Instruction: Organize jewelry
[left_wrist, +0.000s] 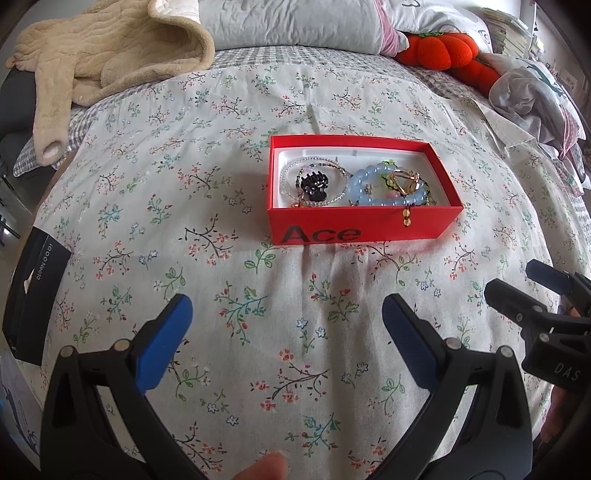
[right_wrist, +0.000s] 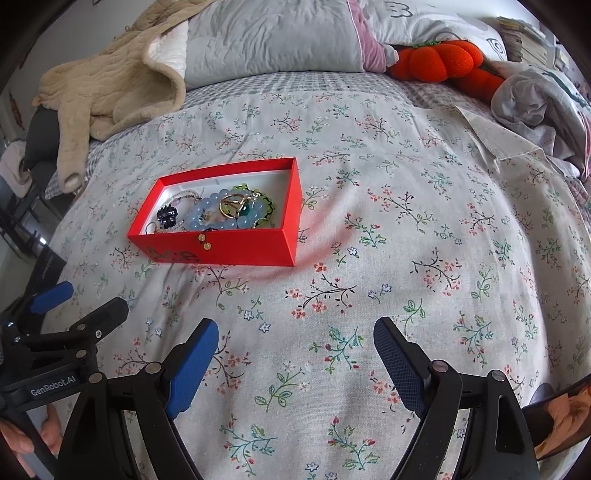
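Note:
A red open box (left_wrist: 364, 230) marked "Ace" sits on the floral bedspread; it also shows in the right wrist view (right_wrist: 221, 251). Inside lie a blue bead bracelet (left_wrist: 364, 184), a clear bead bracelet (left_wrist: 286, 181), a black hair claw (left_wrist: 314, 184) and a gold ring piece (left_wrist: 402, 179). A small bead strand hangs over the front wall (left_wrist: 406, 218). My left gripper (left_wrist: 288, 321) is open and empty, well in front of the box. My right gripper (right_wrist: 295, 343) is open and empty, in front and to the right of the box.
A black phone box (left_wrist: 35, 291) lies at the left edge of the bed. A beige fleece garment (left_wrist: 110, 55), grey pillows (left_wrist: 295, 22), an orange plush toy (left_wrist: 439, 48) and crumpled clothes (left_wrist: 528, 92) lie at the far side.

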